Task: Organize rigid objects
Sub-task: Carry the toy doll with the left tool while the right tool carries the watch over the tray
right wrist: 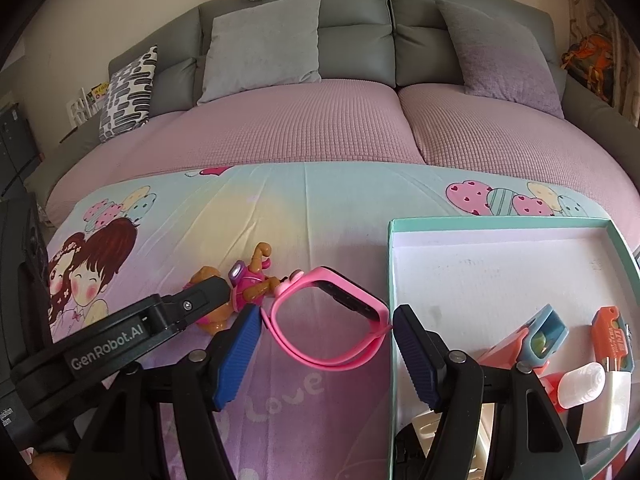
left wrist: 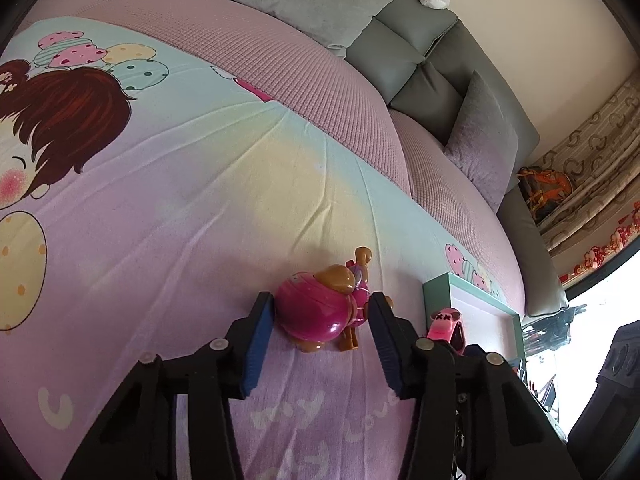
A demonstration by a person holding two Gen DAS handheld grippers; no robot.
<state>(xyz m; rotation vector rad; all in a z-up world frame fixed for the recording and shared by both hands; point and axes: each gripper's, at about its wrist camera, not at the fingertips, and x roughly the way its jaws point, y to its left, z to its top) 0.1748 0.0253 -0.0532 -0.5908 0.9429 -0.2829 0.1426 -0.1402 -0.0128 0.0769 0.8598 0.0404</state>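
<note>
Closing your left gripper (left wrist: 322, 312) on the toy dog (left wrist: 316, 308), you have its blue pads against the glossy magenta shell, which looks hard, light and slippery, so grip across the round body, not the thin legs. Your right gripper (right wrist: 326, 320) stands open around the pink watch (right wrist: 332, 320), whose soft strap will flex; beyond it to the right lies the tray (right wrist: 500, 222).
</note>
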